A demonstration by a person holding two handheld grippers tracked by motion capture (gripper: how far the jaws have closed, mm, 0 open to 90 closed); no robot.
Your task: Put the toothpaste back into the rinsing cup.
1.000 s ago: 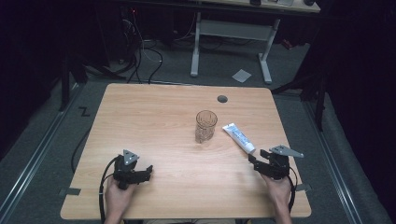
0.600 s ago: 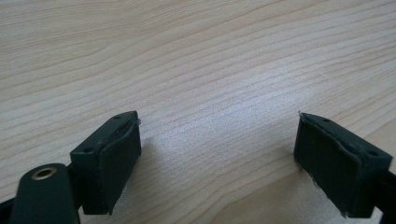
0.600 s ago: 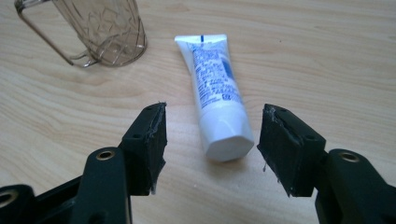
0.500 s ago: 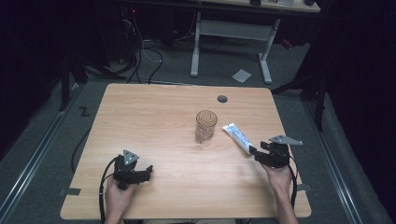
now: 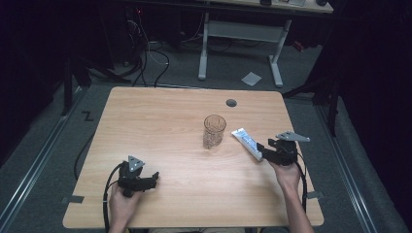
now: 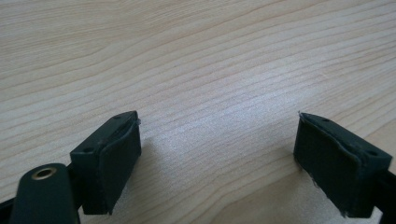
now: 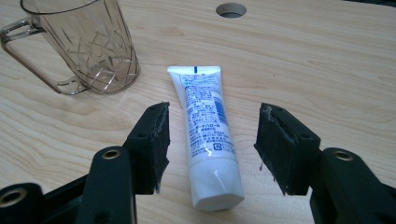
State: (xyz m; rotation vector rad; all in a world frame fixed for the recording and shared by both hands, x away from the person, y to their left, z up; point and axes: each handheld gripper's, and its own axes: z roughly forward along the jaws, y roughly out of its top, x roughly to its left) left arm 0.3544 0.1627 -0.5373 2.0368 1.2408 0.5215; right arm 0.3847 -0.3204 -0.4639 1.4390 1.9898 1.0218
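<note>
A: Tube noted. A white toothpaste tube (image 7: 207, 140) with blue print is laid flat on the wooden table (image 5: 160, 121), cap end toward the person, crimped end pointed away toward the far edge. In the high view the tube (image 5: 247, 143) is seen right of centre, slanted.

B: Tool around it?

A: The right gripper (image 7: 212, 149) is placed over the cap half; 1 jaw is set on each side of the tube, with bare wood seen between each pad and the tube. The jaws have just been closing, yet nothing is gripped; the tube is between them, untouched. In the high view the right gripper (image 5: 265, 149) is met at the tube's near end.

B: Neighbours?

A: 1 clear cut-pattern mug (image 7: 88, 46) is stood upright just left of the tube's far end, handle turned leftward in the right gripper view. A round cable hole (image 7: 231, 9) is seen beyond, near the far edge.

B: Other hand?

A: The left gripper (image 5: 150, 178) is held low at the near left of the table, well apart from the tube. Its jaws (image 6: 215, 158) are spread wide over bare wood, nothing between them.
</note>
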